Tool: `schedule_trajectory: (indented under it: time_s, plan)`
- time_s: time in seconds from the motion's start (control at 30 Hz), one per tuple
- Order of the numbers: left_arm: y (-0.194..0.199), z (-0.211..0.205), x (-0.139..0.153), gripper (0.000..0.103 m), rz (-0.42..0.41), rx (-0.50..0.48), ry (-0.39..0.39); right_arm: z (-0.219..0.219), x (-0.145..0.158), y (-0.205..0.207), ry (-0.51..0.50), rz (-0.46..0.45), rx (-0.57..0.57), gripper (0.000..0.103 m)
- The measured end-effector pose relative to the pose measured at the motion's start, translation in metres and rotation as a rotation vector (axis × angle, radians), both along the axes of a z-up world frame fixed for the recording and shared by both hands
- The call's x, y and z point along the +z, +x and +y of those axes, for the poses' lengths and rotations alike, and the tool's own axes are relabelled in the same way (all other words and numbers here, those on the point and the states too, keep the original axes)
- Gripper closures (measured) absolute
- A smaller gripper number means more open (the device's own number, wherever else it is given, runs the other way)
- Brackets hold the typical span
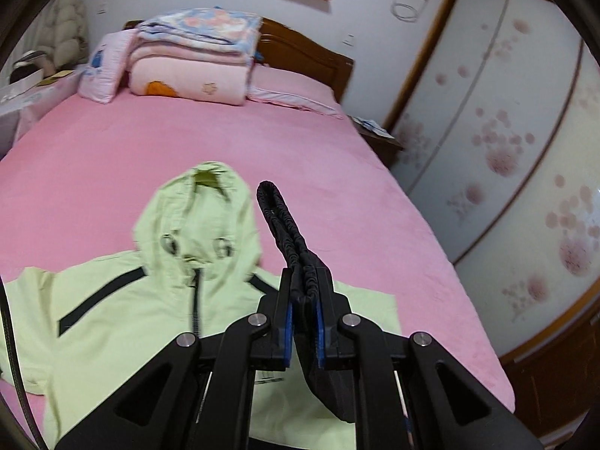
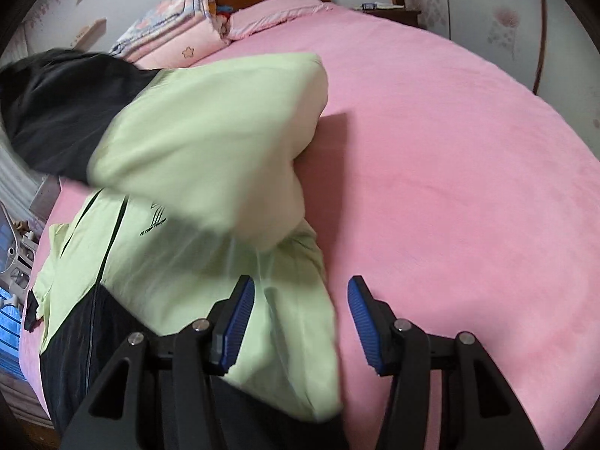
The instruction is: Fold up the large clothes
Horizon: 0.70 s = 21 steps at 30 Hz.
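Observation:
A light green hooded jacket (image 1: 123,300) with black trim lies front up on the pink bed (image 1: 225,142), hood pointing toward the headboard. My left gripper (image 1: 303,285) is shut on the jacket's black elastic cuff (image 1: 279,221), which sticks up between the pads. In the right wrist view the jacket (image 2: 180,262) lies left of centre, and its green sleeve (image 2: 210,142) with black end is lifted and blurred over the body. My right gripper (image 2: 300,296) is open and empty, just above the jacket's right edge.
Folded blankets (image 1: 195,56) and a pillow (image 1: 105,67) are stacked at the wooden headboard (image 1: 300,52). A wardrobe with floral doors (image 1: 506,131) stands right of the bed. A nightstand (image 1: 378,138) sits beside the bed. Bare pink sheet (image 2: 450,187) lies right of the jacket.

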<state>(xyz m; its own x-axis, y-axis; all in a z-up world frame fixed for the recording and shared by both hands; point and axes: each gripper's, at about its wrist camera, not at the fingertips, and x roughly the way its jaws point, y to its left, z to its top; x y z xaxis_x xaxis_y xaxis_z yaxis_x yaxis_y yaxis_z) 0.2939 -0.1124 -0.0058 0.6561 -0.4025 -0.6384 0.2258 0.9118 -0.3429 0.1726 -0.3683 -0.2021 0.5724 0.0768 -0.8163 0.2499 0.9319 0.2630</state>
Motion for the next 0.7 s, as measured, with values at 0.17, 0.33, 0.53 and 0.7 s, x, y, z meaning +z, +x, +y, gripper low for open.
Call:
schedule_trajectory:
  time_s: [0.17,0.33,0.53,0.7]
  plan:
    - [0.007,0.045,-0.024,0.096,0.038,0.080,0.021,0.009,0.002,0.026,-0.097,0.003,-0.011,0.058]
    - [0.016,0.094,-0.074,0.096,0.125,0.185,0.028,0.010,0.001,0.032,-0.172,0.031,-0.015,0.080]
    - [0.014,0.142,-0.169,0.095,0.288,0.279,0.085,0.004,-0.010,0.021,-0.184,0.067,-0.022,0.084]
    - [0.003,0.151,-0.234,0.094,0.411,0.305,0.129,0.000,-0.011,0.019,-0.175,0.071,-0.051,0.088]
